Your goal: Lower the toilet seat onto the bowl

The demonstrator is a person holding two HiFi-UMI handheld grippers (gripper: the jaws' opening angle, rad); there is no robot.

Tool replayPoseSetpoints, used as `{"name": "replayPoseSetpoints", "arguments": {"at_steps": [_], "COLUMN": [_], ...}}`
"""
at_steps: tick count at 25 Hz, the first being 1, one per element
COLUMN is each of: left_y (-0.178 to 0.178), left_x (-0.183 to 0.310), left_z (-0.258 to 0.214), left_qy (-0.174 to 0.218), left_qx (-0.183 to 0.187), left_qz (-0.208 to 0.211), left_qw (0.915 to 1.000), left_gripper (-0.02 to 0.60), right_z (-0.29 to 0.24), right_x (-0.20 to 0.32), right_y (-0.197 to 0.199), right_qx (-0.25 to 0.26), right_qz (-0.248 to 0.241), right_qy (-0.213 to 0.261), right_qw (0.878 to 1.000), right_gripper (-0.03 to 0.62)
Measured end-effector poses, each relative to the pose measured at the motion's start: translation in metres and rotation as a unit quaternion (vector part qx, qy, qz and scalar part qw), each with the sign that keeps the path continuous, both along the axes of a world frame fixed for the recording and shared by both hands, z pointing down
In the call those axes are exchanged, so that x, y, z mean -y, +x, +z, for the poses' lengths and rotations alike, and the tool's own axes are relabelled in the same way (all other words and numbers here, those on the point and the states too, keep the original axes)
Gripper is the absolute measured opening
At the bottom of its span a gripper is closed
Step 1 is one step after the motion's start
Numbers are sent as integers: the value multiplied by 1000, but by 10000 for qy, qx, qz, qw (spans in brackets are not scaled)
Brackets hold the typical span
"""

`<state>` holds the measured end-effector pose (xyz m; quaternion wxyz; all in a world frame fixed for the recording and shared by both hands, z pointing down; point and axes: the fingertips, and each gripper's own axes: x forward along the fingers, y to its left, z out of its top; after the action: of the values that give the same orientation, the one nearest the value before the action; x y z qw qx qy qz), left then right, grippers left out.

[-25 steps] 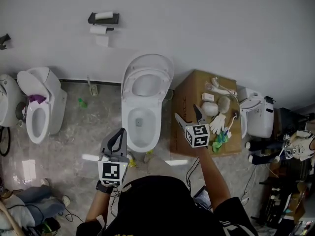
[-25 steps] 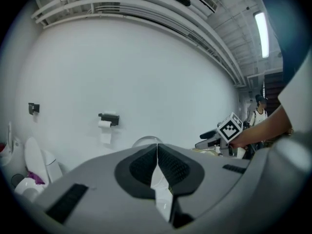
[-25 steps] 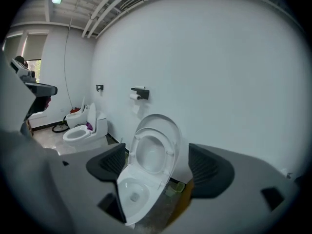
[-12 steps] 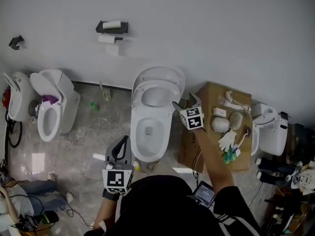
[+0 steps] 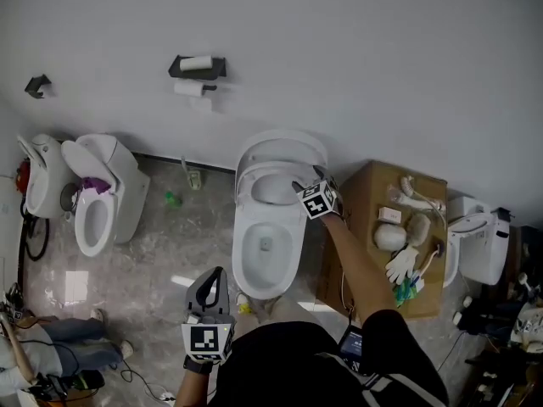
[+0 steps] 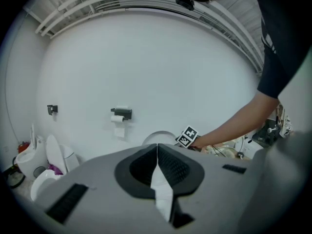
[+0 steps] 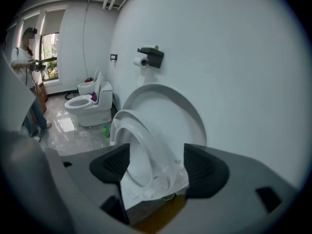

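A white toilet (image 5: 244, 257) stands against the wall with its seat (image 5: 252, 179) and lid (image 5: 280, 147) raised. My right gripper (image 5: 305, 179) reaches in at the seat's right side. In the right gripper view the seat ring (image 7: 141, 140) stands upright between the jaws, with the lid (image 7: 170, 106) behind it. The right gripper (image 7: 158, 167) is closing, and its pads stand apart from the ring on both sides. My left gripper (image 5: 215, 274) hangs low in front of the bowl, shut with nothing in it. In its own view the left gripper (image 6: 157, 147) points at the wall.
A cardboard box (image 5: 365, 202) with gloves and small items stands right of the toilet, a smaller toilet (image 5: 106, 214) to the left. A paper holder (image 5: 197, 66) hangs on the wall. A green bottle (image 5: 173, 199) lies on the floor. A person (image 7: 24, 57) stands far left.
My right gripper has moved from over the cardboard box leftward to the raised seat's right edge. The left gripper has stayed low in front of the bowl. The head view has shifted.
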<state>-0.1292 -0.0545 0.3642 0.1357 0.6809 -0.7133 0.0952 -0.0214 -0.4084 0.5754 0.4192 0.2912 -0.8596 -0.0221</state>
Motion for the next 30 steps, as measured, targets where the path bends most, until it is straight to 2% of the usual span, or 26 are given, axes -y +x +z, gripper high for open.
{"name": "replayPoseSetpoints", "arguments": {"at_steps": [4,10,14,15,16,17,22,26,30], "left_y": [-4,-4,-4,-5,-4,-4,4,13,17], "left_x": [-5,-11,-10,-9,-9,-9,-1,1,6], "left_z": [4,14,14,13,13,13,18,20,21], "left_qy": [-173,-366,-357,-344,-349,-362,-377,-419,-448], "left_qx": [46,4,1,-1,12,28,-53,-104,-99], "left_qz": [-238,-384,-459,-473,-463,-441,-331,-166,-38], "left_qw": [9996,9986,9983,9983,9983,9984,9987,9989,9989], "left_gripper": [13,12,14,14,13,14,12,12,13], "right_z": [23,31,33,33,32,31,30,31,28], "right_x": [15,30,32,32,32,31,33,26,24], "right_y": [-6,-11,-12,-11,-11,-10,-11,-8,-9], "right_qx": [-485,-693,-782,-796,-798,-780,-639,-1078,-1103], "right_qz": [-317,-473,-551,-565,-574,-576,-521,-742,-668], "right_qy": [73,186,249,297,347,372,160,255,5], "right_qw": [9983,9963,9951,9948,9946,9946,9965,9911,9916], "right_gripper": [320,260,209,176,105,89,86,68,72]}}
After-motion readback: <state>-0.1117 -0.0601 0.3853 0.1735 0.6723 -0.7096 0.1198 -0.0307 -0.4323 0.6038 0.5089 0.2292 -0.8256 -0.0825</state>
